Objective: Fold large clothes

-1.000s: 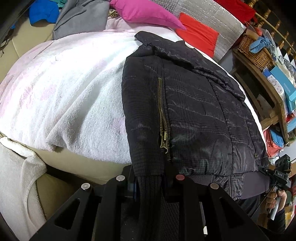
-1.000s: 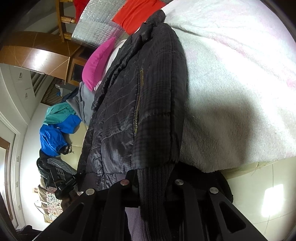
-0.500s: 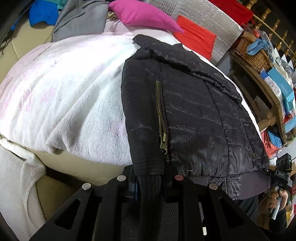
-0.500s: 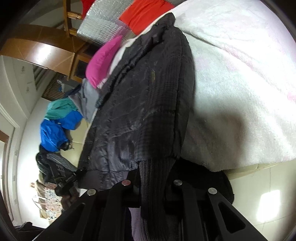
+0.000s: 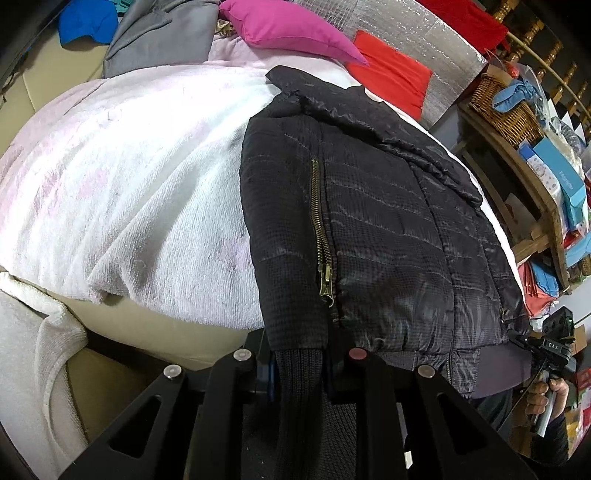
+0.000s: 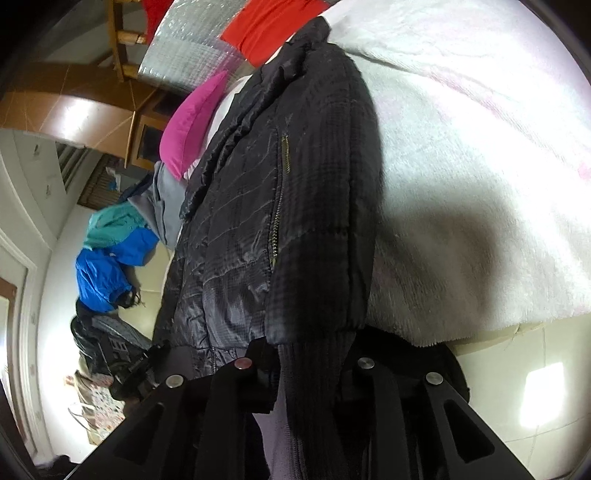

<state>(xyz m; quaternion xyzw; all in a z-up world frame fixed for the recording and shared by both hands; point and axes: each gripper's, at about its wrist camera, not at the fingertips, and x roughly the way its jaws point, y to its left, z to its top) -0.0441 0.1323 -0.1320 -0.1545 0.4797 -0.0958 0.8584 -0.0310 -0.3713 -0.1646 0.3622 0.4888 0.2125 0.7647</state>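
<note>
A black quilted jacket (image 5: pixel 376 229) lies lengthwise on a white-pink fleece blanket (image 5: pixel 122 192), collar far, ribbed hem near. A brass zip runs down one panel. My left gripper (image 5: pixel 301 363) is shut on the jacket's ribbed hem at its left corner. My right gripper (image 6: pixel 306 363) is shut on the ribbed hem at the jacket's (image 6: pixel 280 206) other corner, with the blanket (image 6: pixel 472 184) to its right. The right gripper also shows at the far right of the left wrist view (image 5: pixel 554 343).
A magenta cushion (image 5: pixel 284 29), red cloth (image 5: pixel 391 81) and grey garment (image 5: pixel 162 33) lie beyond the collar. Wooden shelves with a wicker basket (image 5: pixel 506 110) and boxes stand to the right. Blue and teal clothes (image 6: pixel 110 254) lie on the sofa.
Both grippers keep hold of the hem and have drawn slightly back and up. The jacket has shifted slightly in both views. The right wrist view has tilted.
</note>
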